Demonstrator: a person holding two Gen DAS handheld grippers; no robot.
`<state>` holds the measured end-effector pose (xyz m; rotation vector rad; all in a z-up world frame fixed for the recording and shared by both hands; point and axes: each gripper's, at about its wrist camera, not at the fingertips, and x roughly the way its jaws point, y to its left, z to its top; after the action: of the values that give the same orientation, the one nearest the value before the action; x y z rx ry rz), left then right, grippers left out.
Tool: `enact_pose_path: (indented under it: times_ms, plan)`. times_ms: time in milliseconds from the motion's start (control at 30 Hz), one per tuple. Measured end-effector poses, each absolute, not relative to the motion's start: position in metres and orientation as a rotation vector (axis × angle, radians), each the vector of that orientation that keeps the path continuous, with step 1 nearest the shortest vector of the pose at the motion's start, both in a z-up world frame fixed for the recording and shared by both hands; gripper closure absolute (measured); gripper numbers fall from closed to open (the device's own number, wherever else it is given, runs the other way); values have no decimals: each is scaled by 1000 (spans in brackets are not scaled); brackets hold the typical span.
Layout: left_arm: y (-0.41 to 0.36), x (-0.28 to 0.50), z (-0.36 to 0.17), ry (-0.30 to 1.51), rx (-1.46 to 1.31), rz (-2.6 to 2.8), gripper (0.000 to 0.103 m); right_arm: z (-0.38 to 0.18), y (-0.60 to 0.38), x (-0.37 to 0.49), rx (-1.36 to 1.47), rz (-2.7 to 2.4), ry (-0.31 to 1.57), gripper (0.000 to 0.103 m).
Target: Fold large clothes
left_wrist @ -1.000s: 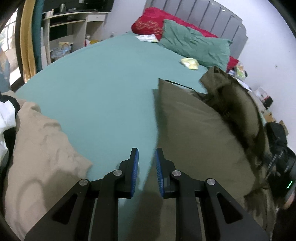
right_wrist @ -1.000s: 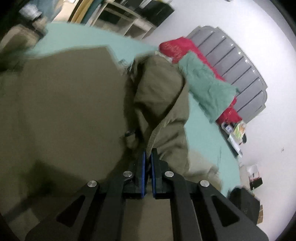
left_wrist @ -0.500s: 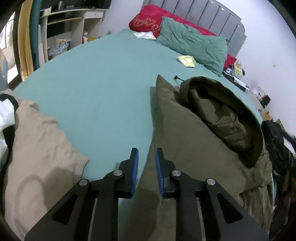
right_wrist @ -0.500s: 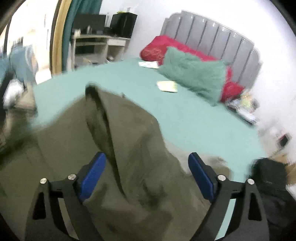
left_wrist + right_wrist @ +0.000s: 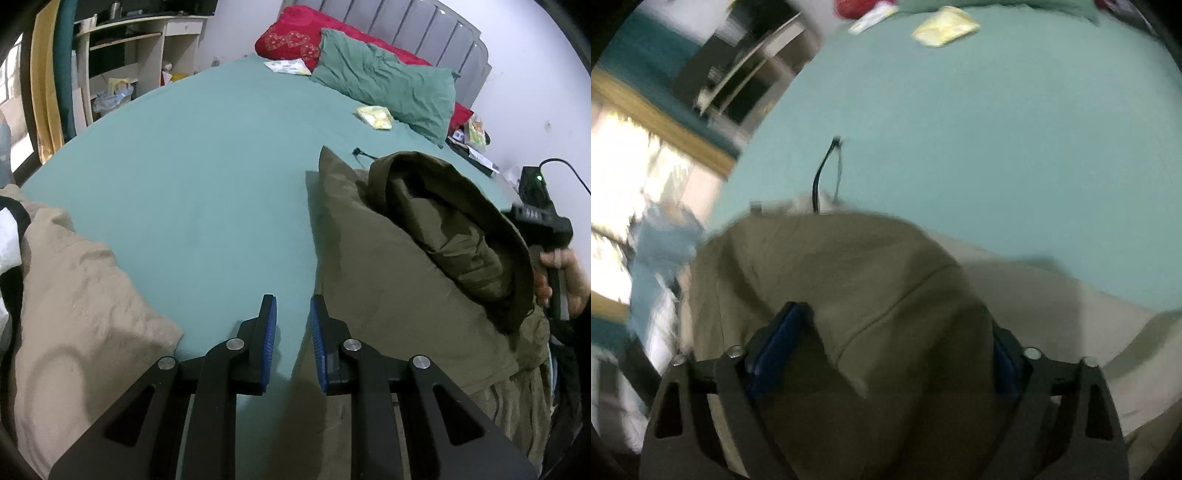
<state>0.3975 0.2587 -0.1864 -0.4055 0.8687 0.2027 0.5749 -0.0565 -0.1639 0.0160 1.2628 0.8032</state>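
The olive jacket [image 5: 388, 266] lies on the teal bed [image 5: 207, 177], its hood bunched on top toward the right. The left tongs [image 5: 292, 317] hang slightly parted over the sheet at its edge, gripping nothing. The right tongs [image 5: 890, 343] gape wide, hood fabric bulging between them.

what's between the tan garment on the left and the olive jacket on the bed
Bare teal sheet, with only the left gripper over its near end, fingers slightly parted and holding nothing. The tan garment and the olive jacket lie apart; the left wrist view shows this.
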Motion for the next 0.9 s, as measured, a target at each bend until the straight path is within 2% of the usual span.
enact_pose_path:
  times_ms: [33,67,233,333,367,433,500,600,800,900]
  plan:
    - [259,397,-188,874,-409,207,83,-160,-53,570,-50,794,1230,78]
    - [257,398,-188,875,-416,209,83,-151,-53,562,-92,778,1195,93]
    - [249,397,-179,848,-408,191,83,-78,-55,543,-260,705,936,96]
    - [244,394,-174,827,-400,182,83,-18,-54,519,-465,569,669,96]
    - [243,394,-173,824,-401,177,83,3,-49,497,-612,481,502,96]
    - [238,394,-174,828,-396,167,83,8,-40,454,-886,377,230,96]
    - [235,394,-176,837,-394,160,83,-14,-36,408,-1096,337,52,96]
    - [228,393,-176,844,-378,141,83,-68,-44,343,-1221,382,-8,96]
    - [217,387,-174,845,-370,113,83,-170,-56,236,-1187,541,156,96]
    - [211,386,-171,830,-402,76,83,-199,-58,210,-1166,587,233,89]
